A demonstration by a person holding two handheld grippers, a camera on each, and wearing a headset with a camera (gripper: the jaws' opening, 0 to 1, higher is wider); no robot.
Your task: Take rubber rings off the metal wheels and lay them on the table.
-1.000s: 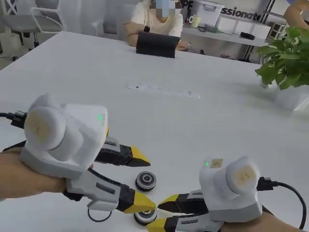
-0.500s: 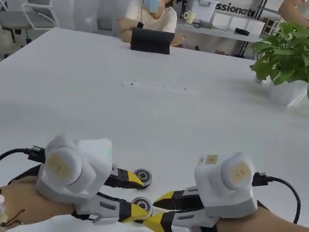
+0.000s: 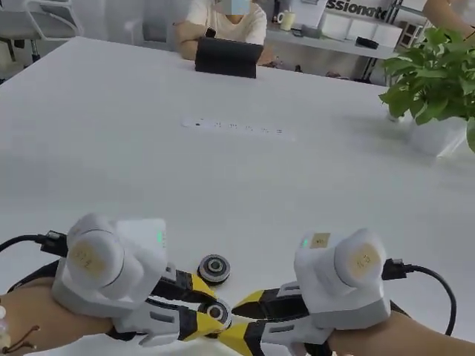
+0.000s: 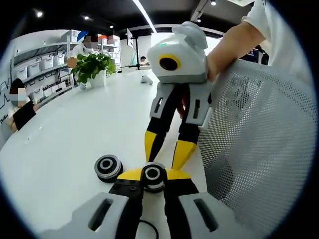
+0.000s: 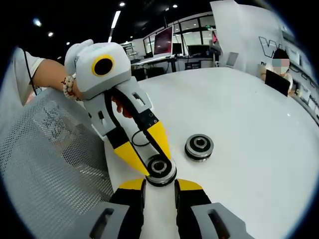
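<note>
A small metal wheel (image 4: pixel 153 175) wearing a black rubber ring (image 5: pixel 174 168) is clenched in the jaws of the left gripper (image 3: pixel 202 304), low at the near edge of the white bench (image 3: pixel 245 193). The right gripper (image 3: pixel 239 317) meets it from 3 o'clock, jaws narrowly parted at the rim. Whether they pinch the ring I cannot tell, as yellow tips hide the contact. The ring is likely soft and stretchy, the wheel stiff and smooth, so nip the ring's outer edge and peel. A second ringed wheel (image 3: pixel 214 268) lies at 12 o'clock.
</note>
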